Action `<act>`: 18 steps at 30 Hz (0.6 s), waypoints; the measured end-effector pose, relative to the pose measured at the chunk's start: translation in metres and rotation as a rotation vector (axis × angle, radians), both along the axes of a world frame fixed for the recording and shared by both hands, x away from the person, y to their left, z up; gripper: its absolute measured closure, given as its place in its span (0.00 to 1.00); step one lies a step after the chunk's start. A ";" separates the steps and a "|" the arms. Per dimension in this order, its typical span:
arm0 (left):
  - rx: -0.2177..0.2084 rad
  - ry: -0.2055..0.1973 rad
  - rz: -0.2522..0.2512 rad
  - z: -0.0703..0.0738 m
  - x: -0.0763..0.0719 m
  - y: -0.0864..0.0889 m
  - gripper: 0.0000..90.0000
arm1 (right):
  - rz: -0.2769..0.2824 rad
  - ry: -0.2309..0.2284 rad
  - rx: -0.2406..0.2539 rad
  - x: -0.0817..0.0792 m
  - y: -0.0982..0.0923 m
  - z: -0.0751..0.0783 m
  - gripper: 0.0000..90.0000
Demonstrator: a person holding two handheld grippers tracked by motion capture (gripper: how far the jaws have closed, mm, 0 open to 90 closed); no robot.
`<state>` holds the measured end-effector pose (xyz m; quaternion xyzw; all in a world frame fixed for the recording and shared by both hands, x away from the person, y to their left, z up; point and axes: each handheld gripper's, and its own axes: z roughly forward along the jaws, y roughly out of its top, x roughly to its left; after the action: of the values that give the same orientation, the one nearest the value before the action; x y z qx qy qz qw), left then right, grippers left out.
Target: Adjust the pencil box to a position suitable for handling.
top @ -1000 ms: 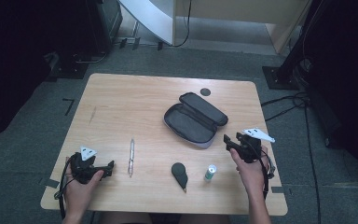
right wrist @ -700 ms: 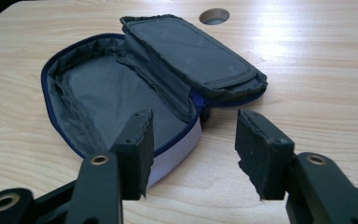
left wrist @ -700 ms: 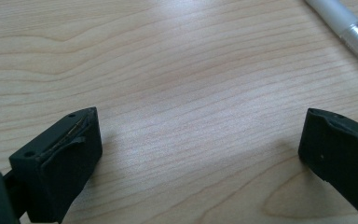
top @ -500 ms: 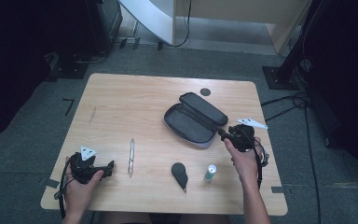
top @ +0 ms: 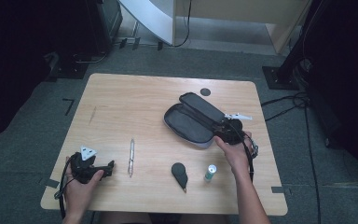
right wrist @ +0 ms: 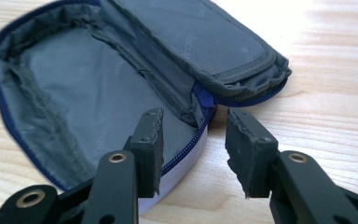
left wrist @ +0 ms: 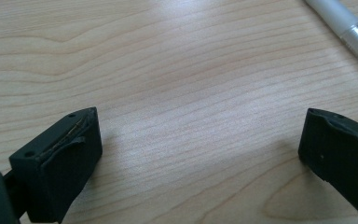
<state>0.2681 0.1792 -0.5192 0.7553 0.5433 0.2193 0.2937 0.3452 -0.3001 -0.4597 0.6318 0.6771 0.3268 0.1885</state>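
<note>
My right fingers (right wrist: 193, 140) have been closing, straddling the near rim of the open case (right wrist: 98, 93), not yet pinching. Its long axis runs away leftward. My left fingers (left wrist: 196, 154) rest released on the bench (left wrist: 168, 56).

In the right gripper view the open pencil case (right wrist: 88, 79) is running off the top and left edges, so its far end is staying unseen. In the high view the right gripper (top: 223, 132) is covering the case's near corner. In the left gripper view the pen (left wrist: 342, 28) is being cut off by the top and right edges. The small dark disc (top: 205, 92) near the table's (top: 121, 102) far edge is too small to identify.
</note>
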 end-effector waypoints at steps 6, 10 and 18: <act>0.001 0.000 0.000 0.000 0.000 0.000 0.00 | -0.032 0.074 0.010 0.011 0.003 -0.011 0.63; 0.002 0.000 -0.001 0.000 0.000 0.000 0.00 | -0.025 0.100 0.036 0.012 0.006 -0.012 0.64; 0.001 0.000 -0.001 0.000 0.000 0.000 0.00 | -0.022 0.169 -0.008 0.016 0.011 -0.020 0.64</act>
<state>0.2681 0.1792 -0.5192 0.7558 0.5427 0.2196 0.2933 0.3616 -0.2891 -0.4797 0.6638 0.6849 0.2674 0.1369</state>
